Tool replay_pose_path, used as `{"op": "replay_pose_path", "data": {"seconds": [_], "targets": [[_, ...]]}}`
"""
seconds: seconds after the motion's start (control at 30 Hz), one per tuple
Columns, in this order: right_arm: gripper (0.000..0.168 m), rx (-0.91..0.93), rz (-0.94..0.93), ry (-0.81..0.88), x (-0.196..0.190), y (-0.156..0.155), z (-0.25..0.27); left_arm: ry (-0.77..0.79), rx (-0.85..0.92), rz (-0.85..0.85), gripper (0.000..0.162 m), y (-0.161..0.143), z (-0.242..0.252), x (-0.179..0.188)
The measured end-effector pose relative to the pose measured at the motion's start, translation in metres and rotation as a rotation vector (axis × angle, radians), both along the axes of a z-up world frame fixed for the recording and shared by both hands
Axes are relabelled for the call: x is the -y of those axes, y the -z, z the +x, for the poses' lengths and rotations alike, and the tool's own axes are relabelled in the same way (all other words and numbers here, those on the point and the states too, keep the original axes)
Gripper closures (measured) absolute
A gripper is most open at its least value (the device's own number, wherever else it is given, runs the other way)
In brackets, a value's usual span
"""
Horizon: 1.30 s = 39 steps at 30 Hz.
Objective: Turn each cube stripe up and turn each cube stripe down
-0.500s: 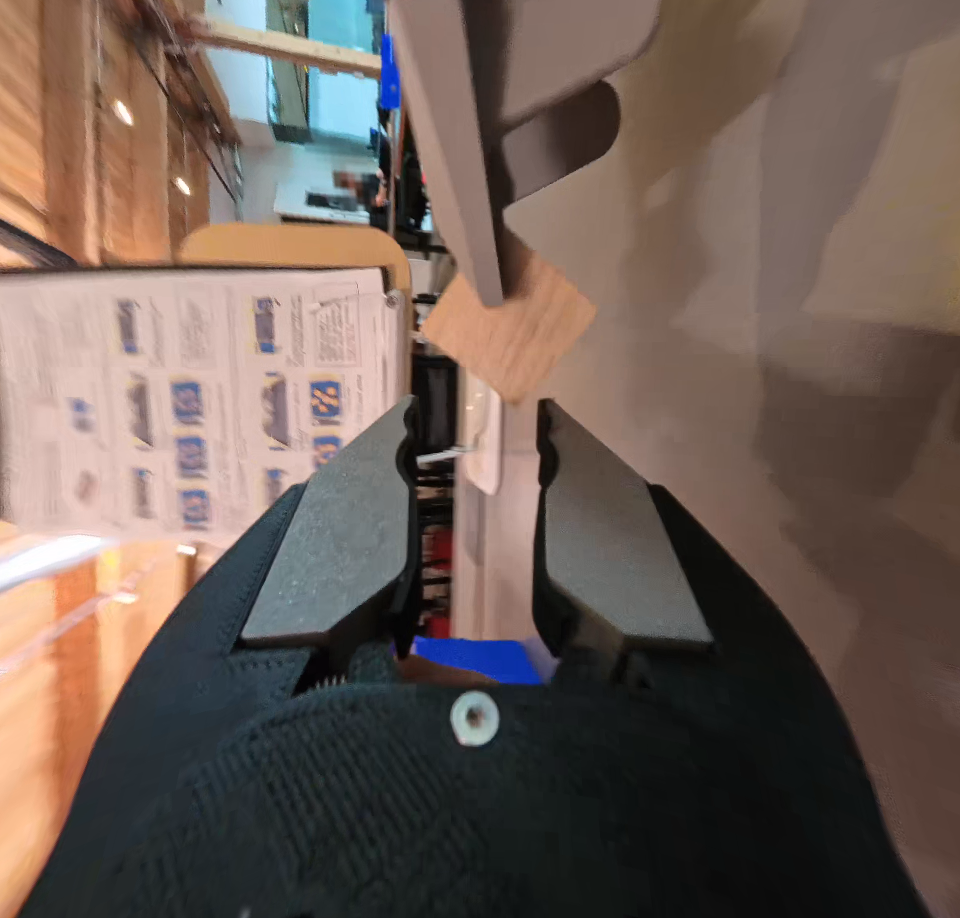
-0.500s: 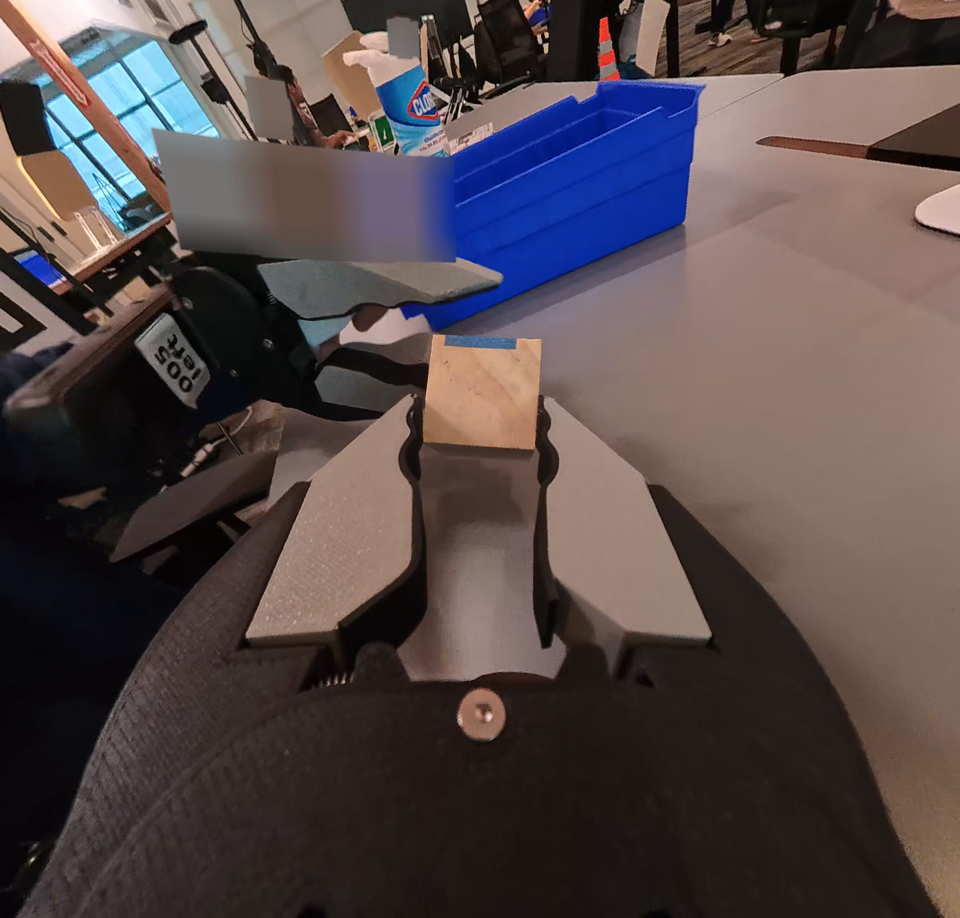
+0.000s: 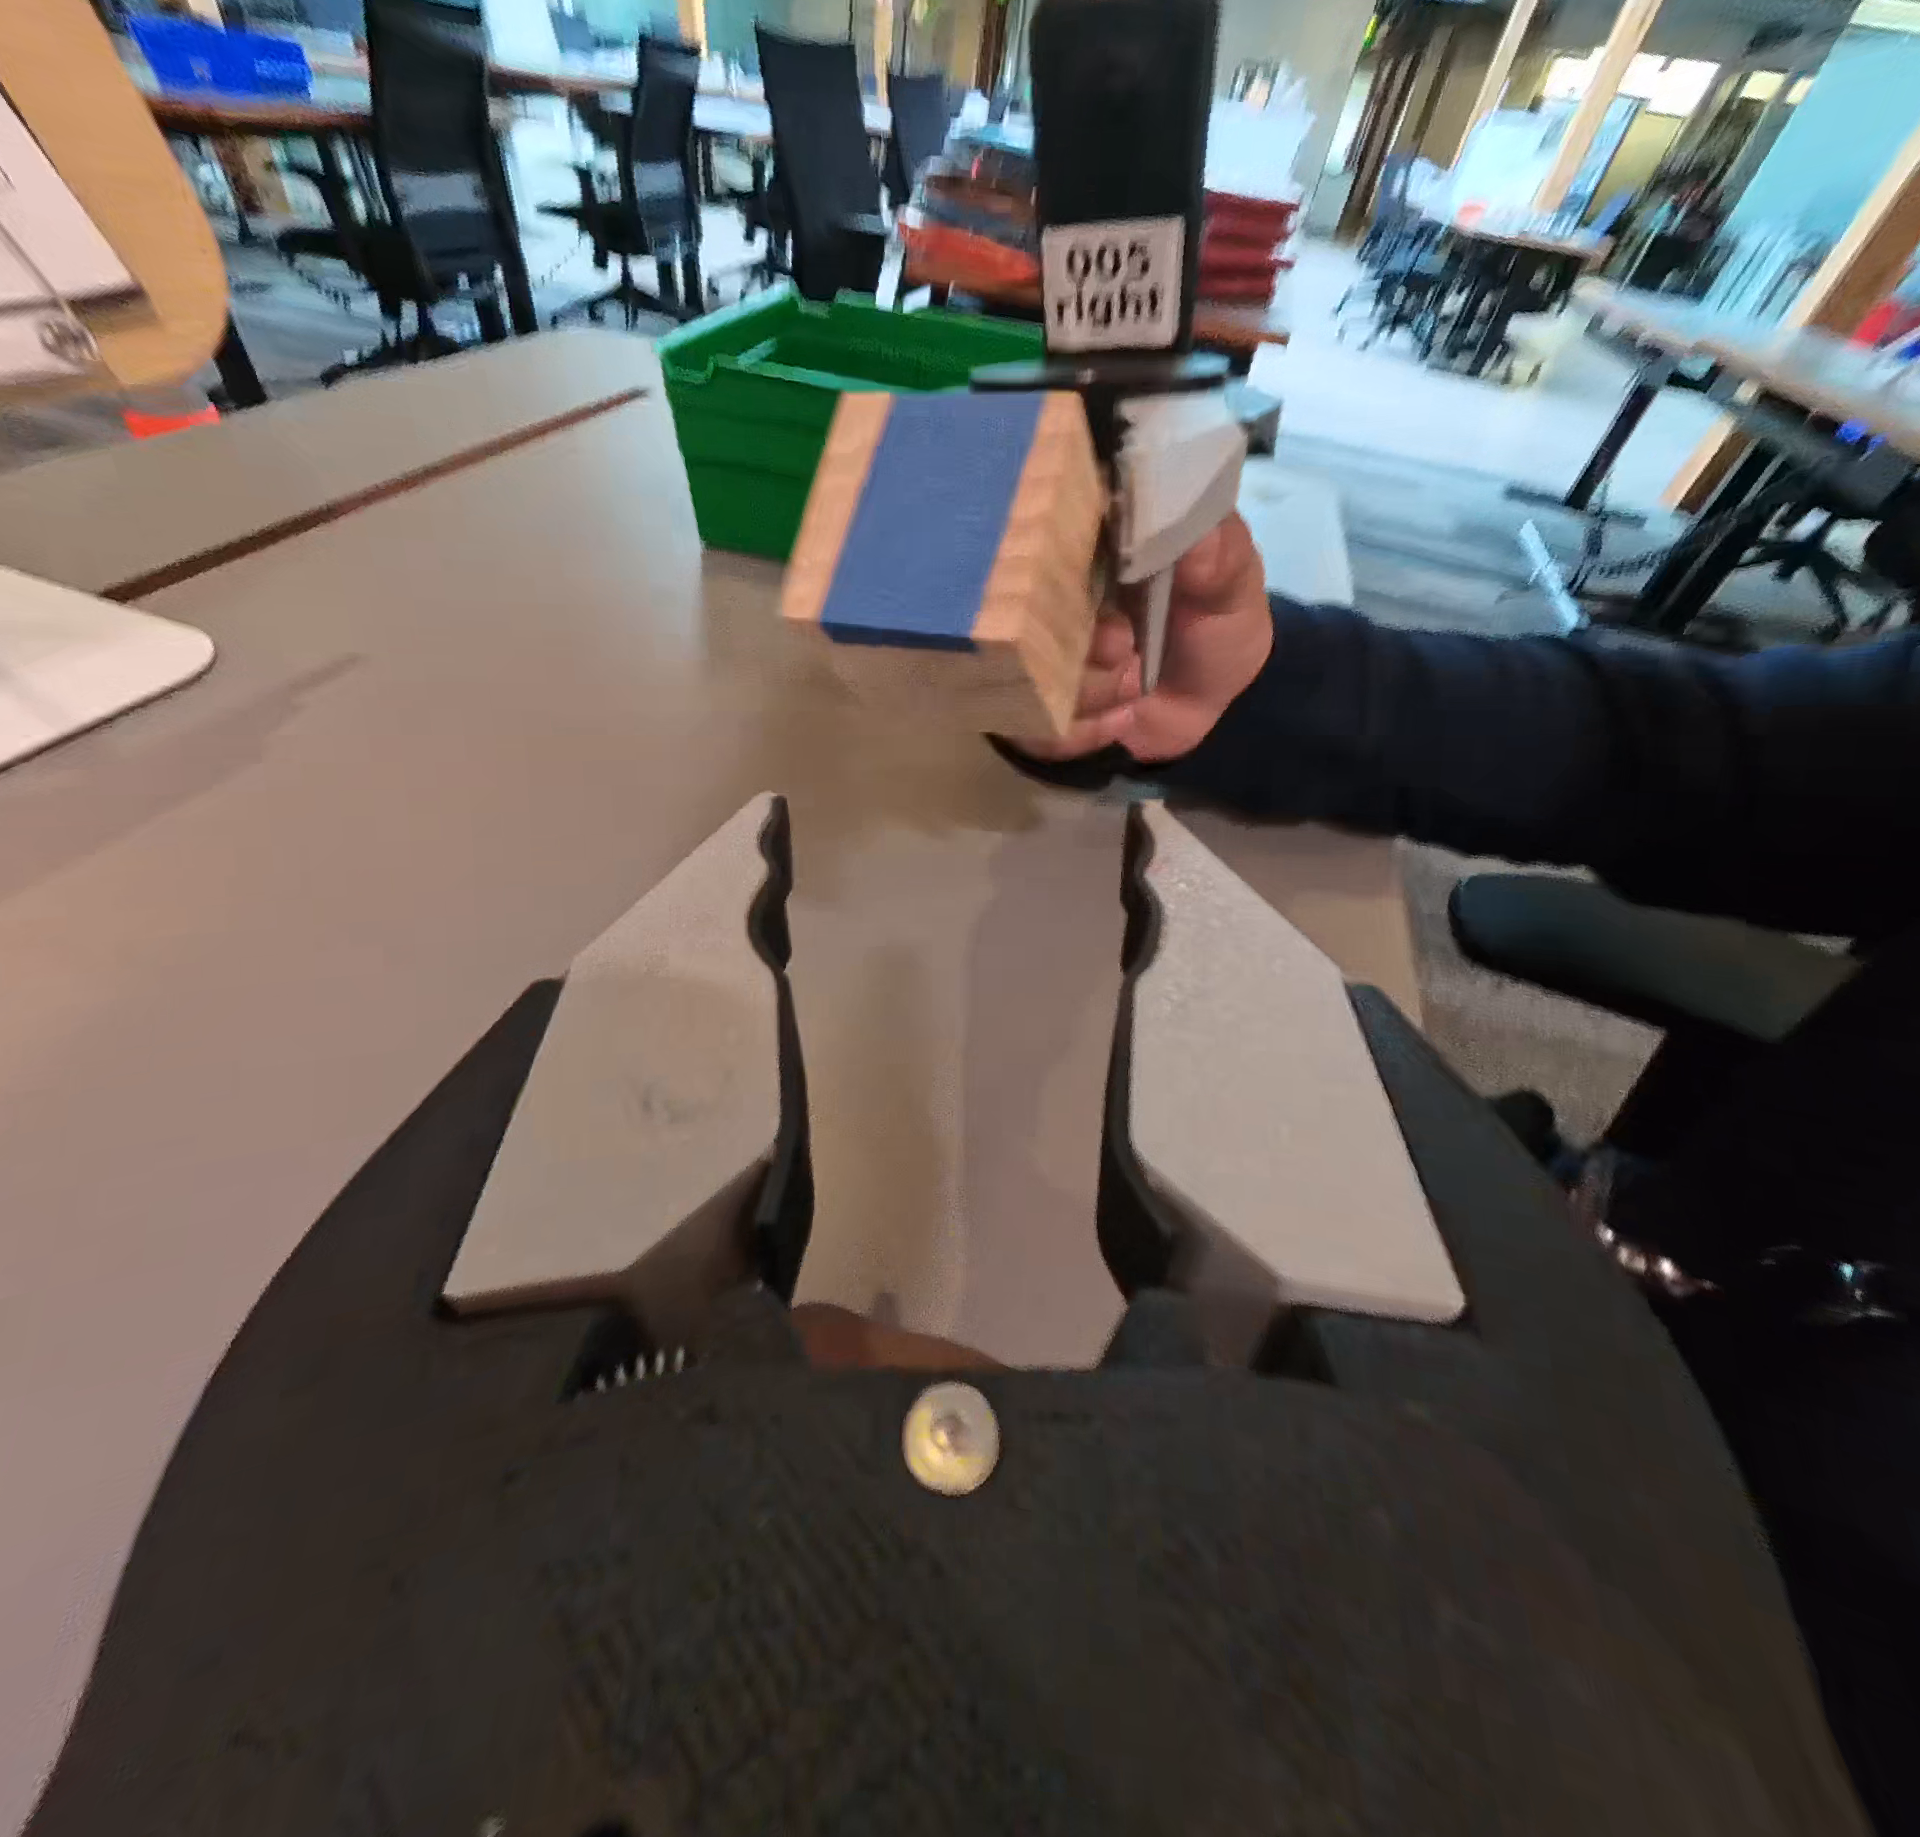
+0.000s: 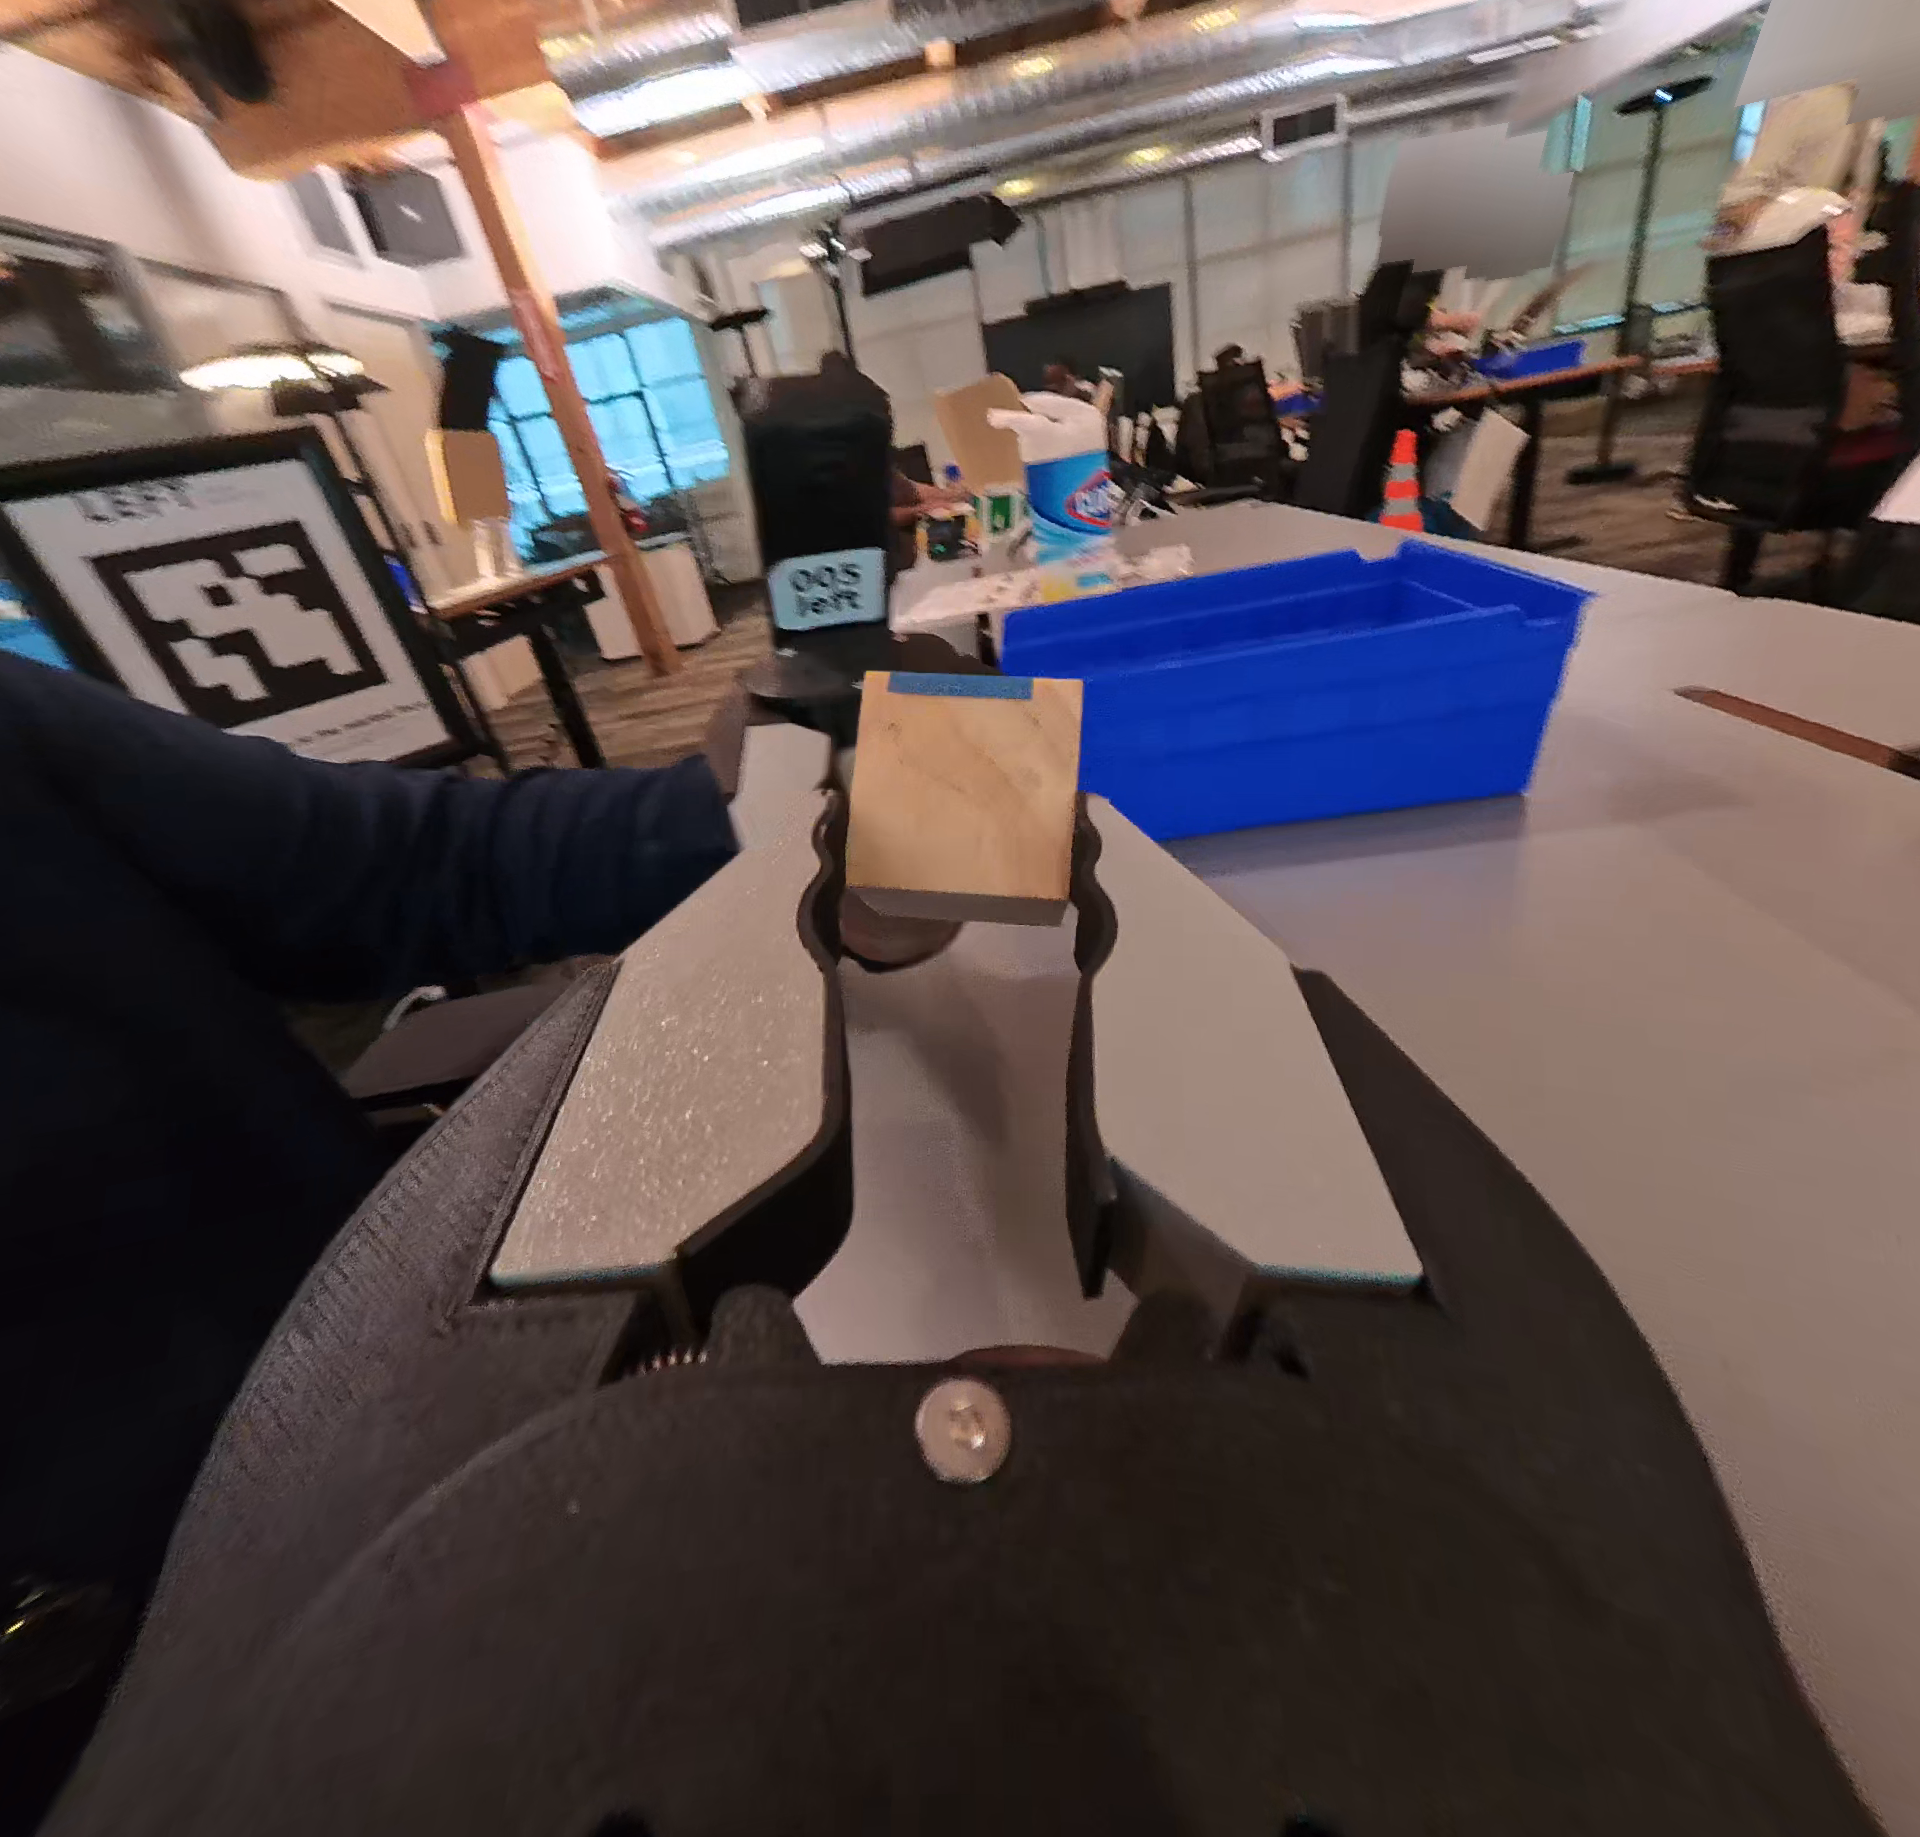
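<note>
Moved: left gripper [image 3: 954, 842] swung level, now facing the wooden cube [image 3: 951, 551].
Cube: clamped in right gripper [image 4: 958, 831], lifted off the grey table [image 3: 364, 748], blue stripe [image 3: 940, 525] topside.
Left gripper: spread, empty.
Handling: probably light, rigid; grip bare side faces.

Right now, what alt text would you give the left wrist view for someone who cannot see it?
A wooden cube with a blue stripe facing the camera is held above a grey table by the right gripper, in a person's hand. The left gripper is open and empty in front; a green bin stands behind.
</note>
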State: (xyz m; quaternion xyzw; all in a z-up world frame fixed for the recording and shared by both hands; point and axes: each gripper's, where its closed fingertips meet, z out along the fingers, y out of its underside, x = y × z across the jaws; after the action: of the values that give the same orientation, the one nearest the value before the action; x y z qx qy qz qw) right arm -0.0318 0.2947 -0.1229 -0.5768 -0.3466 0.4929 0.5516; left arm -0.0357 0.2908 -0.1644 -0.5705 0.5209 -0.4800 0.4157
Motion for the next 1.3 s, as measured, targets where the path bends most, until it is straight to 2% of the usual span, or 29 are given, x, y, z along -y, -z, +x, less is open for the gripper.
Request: {"op": "replay_pose_path", "data": {"seconds": [0.13,0.37,0.47,0.57,0.73,0.93,1.3], "targets": [[0.127,-0.045,0.018,-0.084,0.013,-0.007,-0.004,0.016,0.142,-0.038,0.110,-0.023,-0.003,0.001],[0.127,-0.066,-0.011,-0.071,0.007,-0.004,-0.004,0.062,0.198,-0.087,0.104,-0.031,0.001,0.009],[0.127,-0.071,-0.017,-0.092,0.009,-0.003,-0.008,0.034,0.206,-0.071,0.116,-0.033,0.004,0.004],[0.127,-0.079,-0.016,-0.100,0.011,-0.005,-0.008,0.049,0.226,-0.068,0.117,-0.035,0.005,0.005],[0.127,-0.024,-0.017,-0.081,0.009,0.002,-0.010,0.057,0.142,0.011,0.117,-0.032,0.002,0.004],[0.125,0.024,-0.015,-0.050,0.006,0.007,-0.012,0.029,-0.072,0.178,0.118,-0.017,-0.003,-0.001],[0.121,0.109,0.028,0.008,0.002,0.016,-0.015,0.013,-0.167,0.159,0.119,-0.009,-0.006,-0.004]]}}
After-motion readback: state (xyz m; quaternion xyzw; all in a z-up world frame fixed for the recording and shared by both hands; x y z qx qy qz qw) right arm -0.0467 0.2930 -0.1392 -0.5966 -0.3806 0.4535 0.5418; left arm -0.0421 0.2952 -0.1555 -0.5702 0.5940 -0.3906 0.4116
